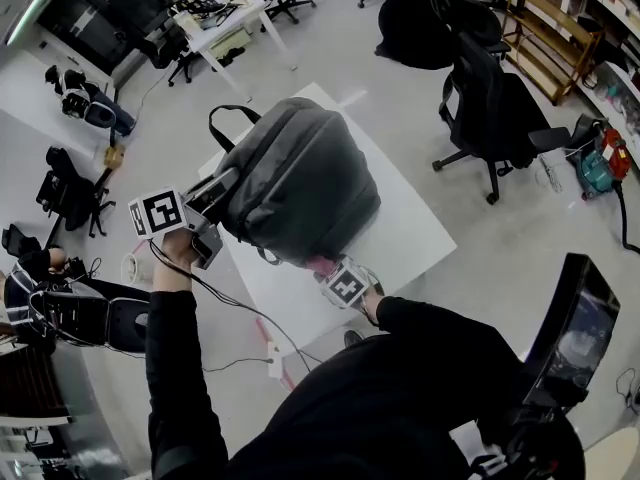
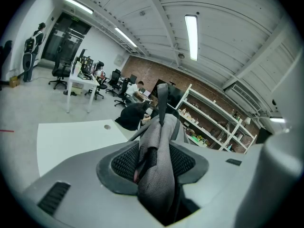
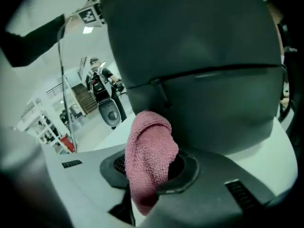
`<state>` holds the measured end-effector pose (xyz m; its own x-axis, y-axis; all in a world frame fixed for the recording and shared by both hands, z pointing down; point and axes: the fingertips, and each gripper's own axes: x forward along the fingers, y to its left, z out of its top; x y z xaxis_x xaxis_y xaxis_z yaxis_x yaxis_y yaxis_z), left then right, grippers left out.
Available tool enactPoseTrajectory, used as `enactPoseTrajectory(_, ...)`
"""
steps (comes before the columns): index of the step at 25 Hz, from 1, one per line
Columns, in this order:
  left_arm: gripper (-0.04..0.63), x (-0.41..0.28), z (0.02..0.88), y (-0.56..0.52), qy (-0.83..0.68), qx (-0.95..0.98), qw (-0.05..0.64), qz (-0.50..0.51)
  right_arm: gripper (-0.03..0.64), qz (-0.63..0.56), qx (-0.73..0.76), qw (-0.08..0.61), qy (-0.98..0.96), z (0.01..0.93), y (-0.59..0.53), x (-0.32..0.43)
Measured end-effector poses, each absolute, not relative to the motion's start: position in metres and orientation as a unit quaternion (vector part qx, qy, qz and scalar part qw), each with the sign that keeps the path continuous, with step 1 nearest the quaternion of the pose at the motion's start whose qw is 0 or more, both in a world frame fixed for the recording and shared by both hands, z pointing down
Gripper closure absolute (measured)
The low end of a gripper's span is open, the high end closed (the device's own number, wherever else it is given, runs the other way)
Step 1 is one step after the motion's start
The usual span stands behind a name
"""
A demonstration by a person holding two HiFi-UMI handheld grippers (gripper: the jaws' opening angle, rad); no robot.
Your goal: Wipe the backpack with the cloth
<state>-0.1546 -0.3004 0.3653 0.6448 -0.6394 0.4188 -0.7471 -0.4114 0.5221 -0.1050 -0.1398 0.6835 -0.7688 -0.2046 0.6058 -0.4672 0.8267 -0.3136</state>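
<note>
A dark grey backpack [image 1: 295, 178] stands propped on the white table [image 1: 410, 233]. My left gripper [image 1: 212, 208] is at its left side, shut on a grey mesh strap of the backpack [image 2: 159, 156]. My right gripper [image 1: 335, 271] is at the bag's near lower edge, shut on a pink cloth [image 3: 149, 158]. In the right gripper view the cloth's tip lies against the backpack's dark front [image 3: 199, 61], just below a zip line. In the head view only a bit of the pink cloth [image 1: 320, 265] shows under the bag.
Black office chairs [image 1: 495, 118] stand right of the table, and a desk [image 1: 215, 23] with more chairs behind it. Bags and gear [image 1: 70, 193] lie on the floor to the left. A cable [image 1: 240, 308] hangs from my left gripper across the table's near edge.
</note>
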Motion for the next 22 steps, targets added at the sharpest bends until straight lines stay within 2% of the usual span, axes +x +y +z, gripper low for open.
enactPoseTrajectory(2, 0.407, -0.152, 0.364, -0.302, -0.410, 0.843, 0.340, 0.078, 0.520, 0.220, 0.170, 0.288, -0.917, 0.684, -0.137, -0.104)
enactPoseTrajectory(5, 0.402, -0.149, 0.361, -0.298, -0.414, 0.858, 0.292, 0.086, 0.520, 0.256, 0.229, 0.284, -0.895, 0.699, -0.172, -0.069)
enactPoseTrajectory(8, 0.354, -0.154, 0.353, -0.293, -0.432, 0.869, 0.223, 0.094, 0.521, 0.281, 0.327, 0.298, -0.852, 0.710, -0.230, -0.005)
enactPoseTrajectory(11, 0.319, -0.158, 0.348, -0.282, -0.438, 0.875, 0.189, 0.086, 0.520, 0.265, 0.406, 0.297, -0.822, 0.701, -0.282, 0.055)
enactPoseTrajectory(17, 0.310, -0.182, 0.340, -0.251, -0.455, 0.869, 0.194, 0.015, 0.520, 0.290, 0.481, 0.257, -0.786, 0.690, -0.317, 0.114)
enactPoseTrajectory(22, 0.310, -0.228, 0.321, -0.201, -0.512, 0.823, 0.211, -0.127, 0.521, 0.308, 0.474, 0.227, -0.793, 0.692, -0.303, 0.107)
